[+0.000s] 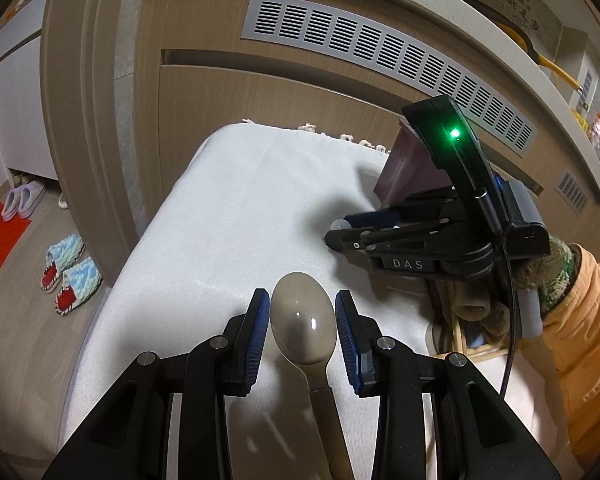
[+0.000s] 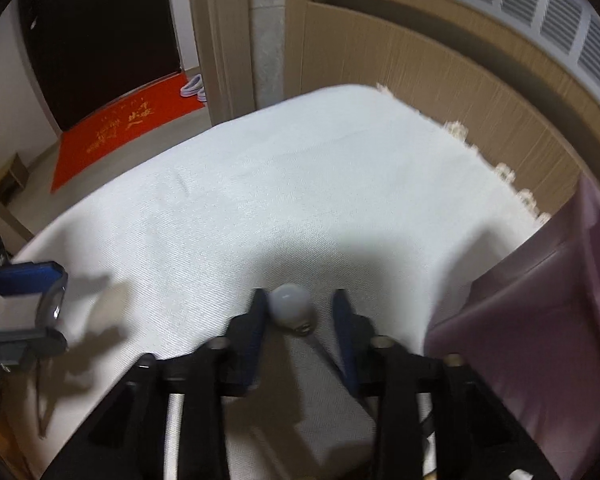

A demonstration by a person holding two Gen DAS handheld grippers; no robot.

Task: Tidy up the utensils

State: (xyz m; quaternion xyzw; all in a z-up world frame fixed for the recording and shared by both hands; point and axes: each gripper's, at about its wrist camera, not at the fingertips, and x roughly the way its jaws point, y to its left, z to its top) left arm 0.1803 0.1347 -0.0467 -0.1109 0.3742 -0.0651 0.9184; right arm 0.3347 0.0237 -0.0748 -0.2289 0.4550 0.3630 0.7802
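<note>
A grey-beige spoon [image 1: 303, 330] points bowl-forward between the blue pads of my left gripper [image 1: 302, 312]. The pads stand a little off the bowl on both sides; the handle runs back under the gripper, and whether it is held there is hidden. My right gripper [image 1: 340, 236] shows in the left wrist view over the white cloth, with a small pale rounded utensil end [image 1: 339, 225] at its tip. In the right wrist view this pale rounded end [image 2: 290, 306] lies against the left finger of my right gripper [image 2: 300, 308], whose jaws stand apart.
A white tablecloth [image 1: 240, 208] covers the table. A purple bin [image 2: 540, 312] stands at the right, by the wooden wall. A wooden tray [image 1: 472, 344] lies under the right hand. Slippers [image 1: 70, 268] and a red mat [image 2: 112, 128] lie on the floor at the left.
</note>
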